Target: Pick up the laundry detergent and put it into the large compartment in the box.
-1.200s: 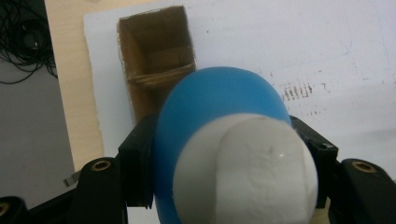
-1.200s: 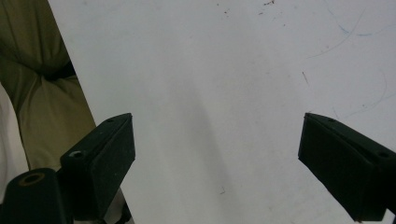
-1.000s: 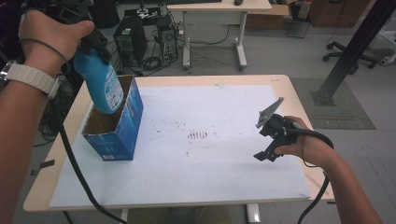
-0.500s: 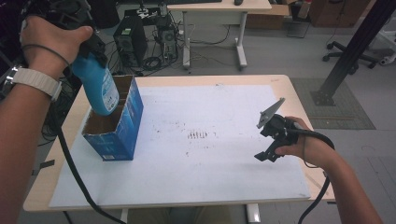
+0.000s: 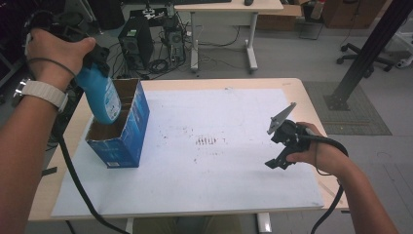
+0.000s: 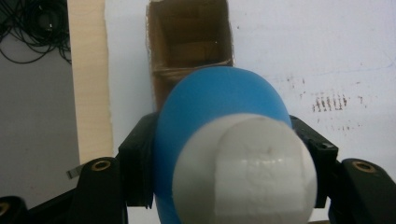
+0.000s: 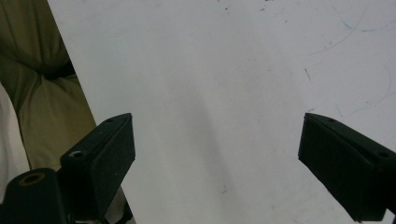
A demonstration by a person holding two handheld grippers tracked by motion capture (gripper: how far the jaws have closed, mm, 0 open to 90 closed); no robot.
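Note:
A blue bottle (image 5: pixel 100 96) with a white cap (image 6: pixel 243 172) hangs over the open top of a blue cardboard box (image 5: pixel 119 131) at the table's left. My left gripper (image 5: pixel 92 58) is shut on the bottle, its black jaws pressing both sides in the left gripper view, where the box's brown inside (image 6: pixel 189 39) lies straight beneath. The bottle's lower end reaches down into the box mouth. My right gripper (image 5: pixel 280 153) rests low over the white sheet (image 5: pixel 219 161) at the right, jaws wide apart with nothing between them.
The white sheet covers most of the wooden table (image 5: pixel 311 97), with dark marks (image 5: pixel 207 141) near its middle. A black cable (image 5: pixel 73 175) trails from the left gripper over the table's left edge. Desks, a computer tower (image 5: pixel 134 44) and a black post (image 5: pixel 370 48) stand beyond.
The left hand has lowered the blue bottle toward and partly into the box opening. The right hand has stayed where it was.

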